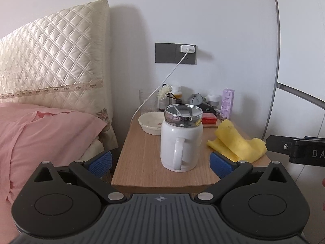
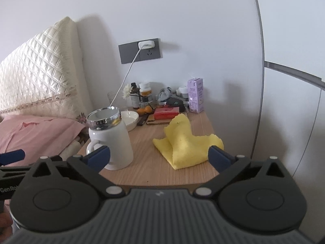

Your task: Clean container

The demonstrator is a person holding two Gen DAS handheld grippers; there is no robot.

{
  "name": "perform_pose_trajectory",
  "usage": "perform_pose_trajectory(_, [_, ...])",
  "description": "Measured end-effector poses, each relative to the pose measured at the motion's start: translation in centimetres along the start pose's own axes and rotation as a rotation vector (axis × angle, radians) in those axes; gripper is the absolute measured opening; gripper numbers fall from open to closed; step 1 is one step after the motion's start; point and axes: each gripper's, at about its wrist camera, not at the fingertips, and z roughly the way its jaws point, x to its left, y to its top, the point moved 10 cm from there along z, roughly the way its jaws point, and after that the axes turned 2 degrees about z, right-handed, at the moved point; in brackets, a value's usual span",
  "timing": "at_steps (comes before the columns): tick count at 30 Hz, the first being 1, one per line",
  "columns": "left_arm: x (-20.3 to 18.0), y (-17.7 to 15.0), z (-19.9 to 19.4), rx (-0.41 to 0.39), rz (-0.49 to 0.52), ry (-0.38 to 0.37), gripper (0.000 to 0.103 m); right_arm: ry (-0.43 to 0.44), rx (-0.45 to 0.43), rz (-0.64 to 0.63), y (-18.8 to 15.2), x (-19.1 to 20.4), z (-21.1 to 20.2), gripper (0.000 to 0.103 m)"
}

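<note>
A white mug (image 1: 181, 142) with a chrome and glass lid stands upright on the wooden bedside table (image 1: 142, 162), its handle toward me. My left gripper (image 1: 160, 163) is open just in front of the mug, blue pads wide apart, nothing between them. A crumpled yellow cloth (image 1: 236, 142) lies right of the mug. In the right wrist view the mug (image 2: 110, 140) stands at the left and the yellow cloth (image 2: 186, 144) lies ahead. My right gripper (image 2: 159, 158) is open and empty, short of the cloth.
A cream dish (image 1: 151, 123), a glass (image 1: 147, 100), bottles, a flower, a red box (image 1: 209, 119) and a purple carton (image 1: 227, 104) crowd the table's back. A white charger cable (image 1: 162, 81) hangs from the wall socket. The bed's pink pillow (image 1: 40, 142) lies left.
</note>
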Motion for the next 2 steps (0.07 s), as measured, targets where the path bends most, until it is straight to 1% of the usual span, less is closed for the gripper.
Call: perform_pose_trajectory(2, [0.19,-0.03,-0.09,0.002,-0.008,0.001,0.103,-0.008,0.004,-0.005,0.06,0.07,0.03,0.103])
